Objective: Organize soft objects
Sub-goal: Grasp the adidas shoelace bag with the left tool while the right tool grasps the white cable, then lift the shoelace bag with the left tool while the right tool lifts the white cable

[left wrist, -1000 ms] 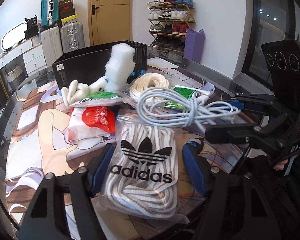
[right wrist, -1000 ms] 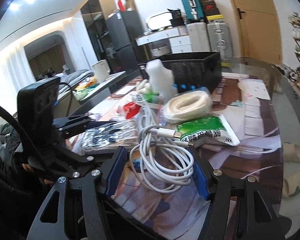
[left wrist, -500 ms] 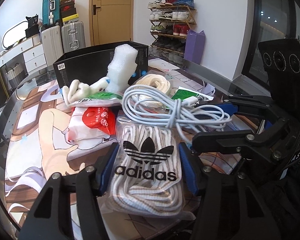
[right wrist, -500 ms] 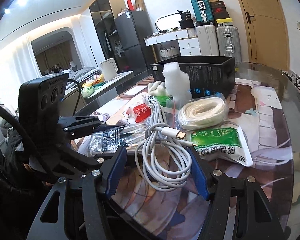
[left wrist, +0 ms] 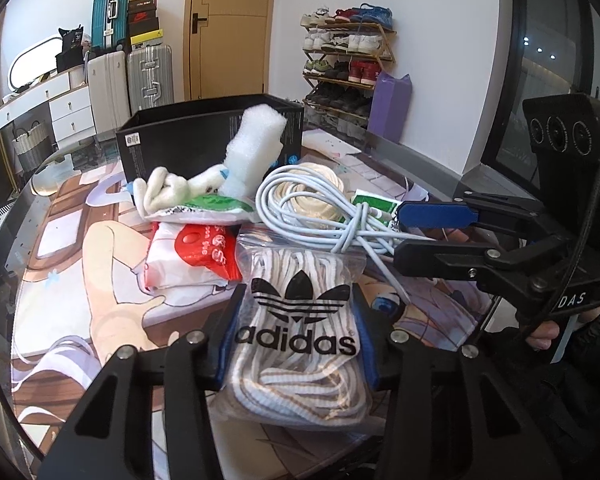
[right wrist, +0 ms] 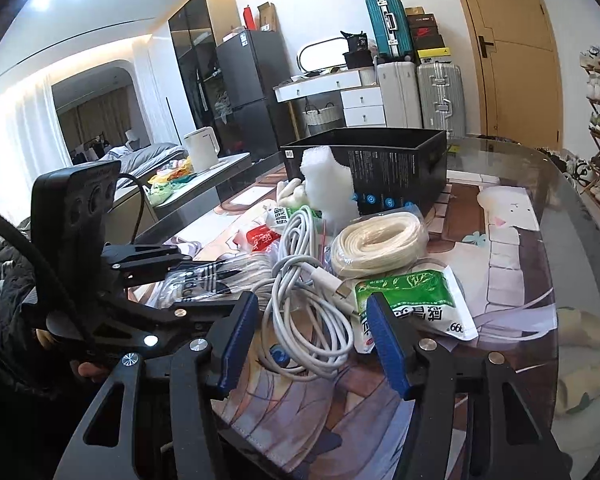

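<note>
Left tongs (left wrist: 298, 334) closing, squeezing clear bag of striped laces (left wrist: 300, 344); right tongs (right wrist: 314, 338) apart.

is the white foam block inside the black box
No, the white foam block stands on the table in front of the black box, leaning against its outer wall.

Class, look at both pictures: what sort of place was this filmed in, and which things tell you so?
Most likely a lived-in flat or studio home. A shoe rack full of shoes stands by the wall, suitcases are stacked beside a door, and a fridge and a bed share the same open room.
</note>
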Demonstrator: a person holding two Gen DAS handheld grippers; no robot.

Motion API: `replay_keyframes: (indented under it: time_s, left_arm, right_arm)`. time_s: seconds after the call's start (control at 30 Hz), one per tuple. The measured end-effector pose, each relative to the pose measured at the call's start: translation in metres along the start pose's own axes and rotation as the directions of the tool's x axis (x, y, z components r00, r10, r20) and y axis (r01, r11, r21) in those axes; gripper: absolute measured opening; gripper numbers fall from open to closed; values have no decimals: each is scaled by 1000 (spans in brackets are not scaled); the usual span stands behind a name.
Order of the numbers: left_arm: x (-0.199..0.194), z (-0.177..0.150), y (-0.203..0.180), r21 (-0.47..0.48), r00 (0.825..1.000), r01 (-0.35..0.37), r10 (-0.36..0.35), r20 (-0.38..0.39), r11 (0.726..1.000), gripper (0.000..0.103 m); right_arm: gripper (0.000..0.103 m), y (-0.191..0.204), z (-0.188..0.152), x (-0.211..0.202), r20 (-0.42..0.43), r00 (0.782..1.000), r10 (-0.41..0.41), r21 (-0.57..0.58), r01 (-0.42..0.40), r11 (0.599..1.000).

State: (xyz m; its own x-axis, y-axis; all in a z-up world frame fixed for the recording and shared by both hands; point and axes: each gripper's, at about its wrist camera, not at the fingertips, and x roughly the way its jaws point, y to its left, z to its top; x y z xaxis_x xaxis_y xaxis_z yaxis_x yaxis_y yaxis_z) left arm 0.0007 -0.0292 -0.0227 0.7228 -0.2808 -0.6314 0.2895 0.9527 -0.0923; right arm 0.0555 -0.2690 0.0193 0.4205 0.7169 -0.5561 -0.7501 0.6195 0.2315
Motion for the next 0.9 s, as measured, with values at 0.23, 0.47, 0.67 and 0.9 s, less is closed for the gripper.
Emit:
replay_keyframes:
  time_s: [0.23,0.47,0.67,0.9]
  left_arm:
    - [-2,0,1,-4,1000,-1,1,4,1000,46]
    - [-3,1,2,-10,1000,-13,13,4,1000,46]
    - [-7,2,3,-27,1000,-14,15,18,1000,46]
    - [-15,5,6,-42,999,-10,12,43,999,46]
  right_arm:
    - [58,6,11,18,-37,999,7,-15,-8,1000]
    - [58,3,13,30,-70,996,50,24,-49,999]
    - [46,3,11,26,-51,997,59,25,-58,998]
    - [38,3,16,16,-1,999,47,23,-47,999]
